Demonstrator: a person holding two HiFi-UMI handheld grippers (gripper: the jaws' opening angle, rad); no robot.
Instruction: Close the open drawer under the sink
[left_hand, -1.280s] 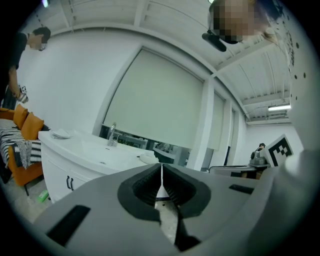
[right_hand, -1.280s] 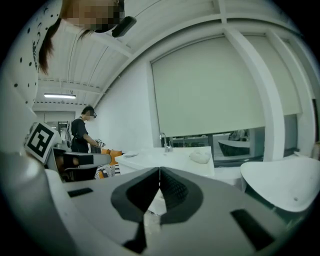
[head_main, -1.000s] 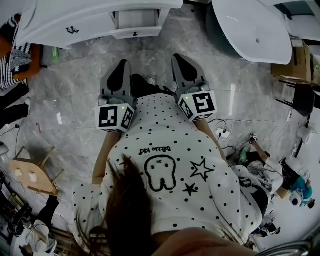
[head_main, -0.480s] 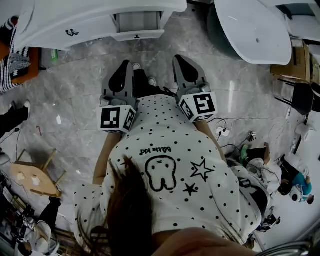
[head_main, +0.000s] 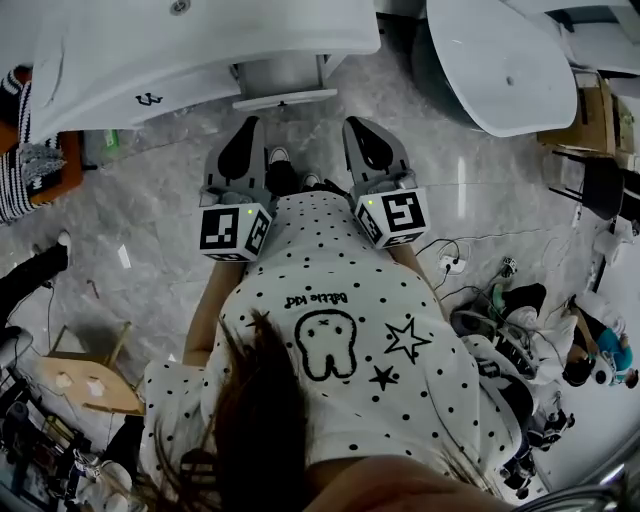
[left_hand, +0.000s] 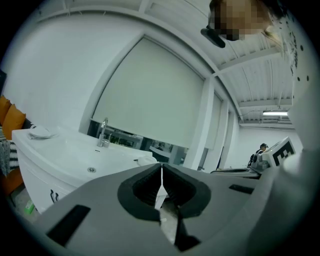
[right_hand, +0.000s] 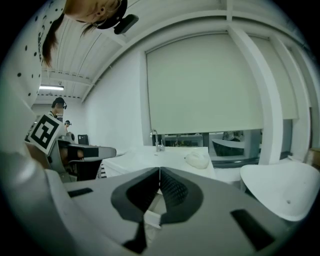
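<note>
The white sink cabinet (head_main: 150, 60) fills the top left of the head view. Its open drawer (head_main: 285, 80) juts out toward me below the basin. My left gripper (head_main: 247, 127) and right gripper (head_main: 358, 127) are held side by side, pointing at the drawer front and a little short of it. Both are shut with nothing between their jaws. In the left gripper view the shut jaws (left_hand: 161, 172) sit below the basin top (left_hand: 75, 155) and faucet (left_hand: 102, 132). In the right gripper view the shut jaws (right_hand: 159, 172) point at the same counter (right_hand: 150, 159) and faucet (right_hand: 156, 140).
A large white tub (head_main: 505, 60) stands at the upper right, close to the cabinet. A wooden stool (head_main: 85, 375) is at the lower left. Cables and a power strip (head_main: 450, 265) lie at the right, near seated people (head_main: 590, 350). A striped sleeve (head_main: 15, 180) shows at the left.
Both grippers have moved forward toward the sink cabinet. The cabinet and its open drawer now lie closer to the jaw tips in the head view. The jaws stayed shut.
</note>
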